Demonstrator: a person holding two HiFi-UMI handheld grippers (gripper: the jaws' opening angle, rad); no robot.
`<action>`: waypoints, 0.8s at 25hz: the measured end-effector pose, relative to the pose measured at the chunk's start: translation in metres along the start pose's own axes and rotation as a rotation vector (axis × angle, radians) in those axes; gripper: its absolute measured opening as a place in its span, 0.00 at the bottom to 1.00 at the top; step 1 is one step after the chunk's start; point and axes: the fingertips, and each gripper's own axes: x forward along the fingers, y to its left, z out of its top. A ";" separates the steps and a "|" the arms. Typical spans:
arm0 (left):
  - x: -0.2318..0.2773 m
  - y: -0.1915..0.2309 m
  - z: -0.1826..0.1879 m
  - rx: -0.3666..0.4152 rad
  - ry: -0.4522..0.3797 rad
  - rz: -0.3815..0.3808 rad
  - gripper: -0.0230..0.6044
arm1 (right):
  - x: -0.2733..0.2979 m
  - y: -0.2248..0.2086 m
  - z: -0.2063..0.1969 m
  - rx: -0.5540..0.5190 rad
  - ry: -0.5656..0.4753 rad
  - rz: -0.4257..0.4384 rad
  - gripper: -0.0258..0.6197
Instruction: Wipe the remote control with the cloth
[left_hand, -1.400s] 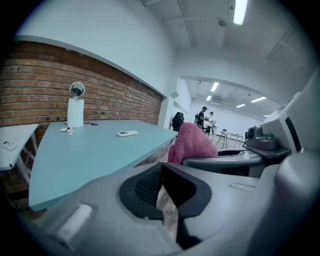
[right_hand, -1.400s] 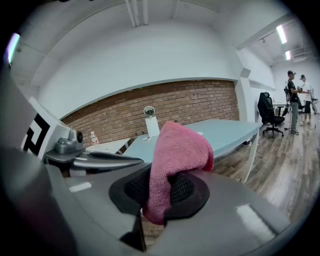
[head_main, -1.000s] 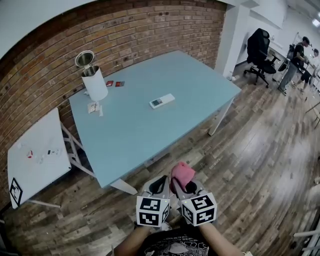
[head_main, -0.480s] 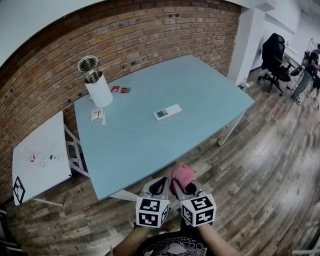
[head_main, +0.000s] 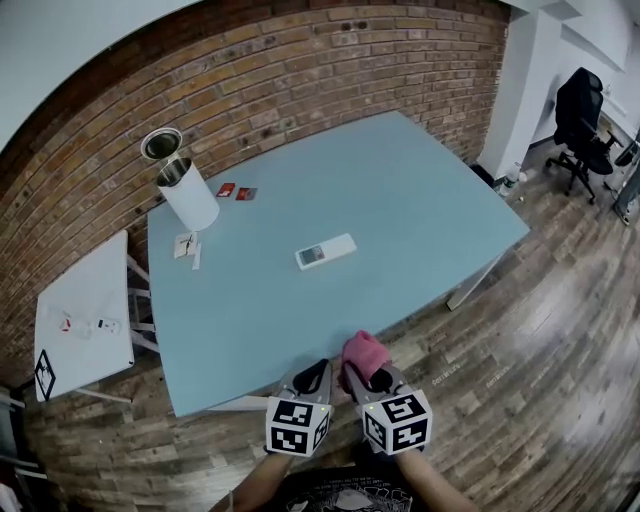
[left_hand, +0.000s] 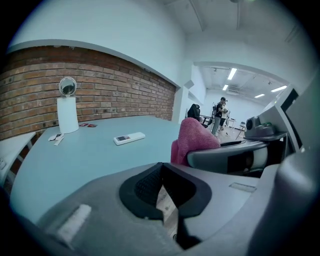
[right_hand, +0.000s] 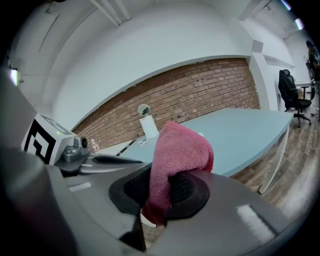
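While right fingers (right_hand: 184, 190) pinch the cloth (right_hand: 177, 150), left fingers (left_hand: 145, 188) closed, remote control (head_main: 326, 252) lies ahead.

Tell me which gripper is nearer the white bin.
Left. The left gripper hovers off the table's near edge, diagonally across from the white bin; the right gripper, holding the pink cloth, is beside it on the far side.

Brick wall (head_main: 330, 60) — plank floor (head_main: 540, 360), blue table (head_main: 400, 190)

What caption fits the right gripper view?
Right gripper clamps a pink cloth, facing the blue table and brick wall.
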 end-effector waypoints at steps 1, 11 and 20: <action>0.005 0.000 0.004 0.002 0.000 0.010 0.04 | 0.002 -0.007 0.005 0.002 -0.001 0.012 0.14; 0.039 0.026 0.038 0.041 -0.001 0.091 0.04 | 0.029 -0.033 0.025 -0.001 0.031 0.118 0.14; 0.079 0.073 0.074 0.202 0.022 0.023 0.10 | 0.068 -0.054 0.049 -0.053 0.064 0.145 0.14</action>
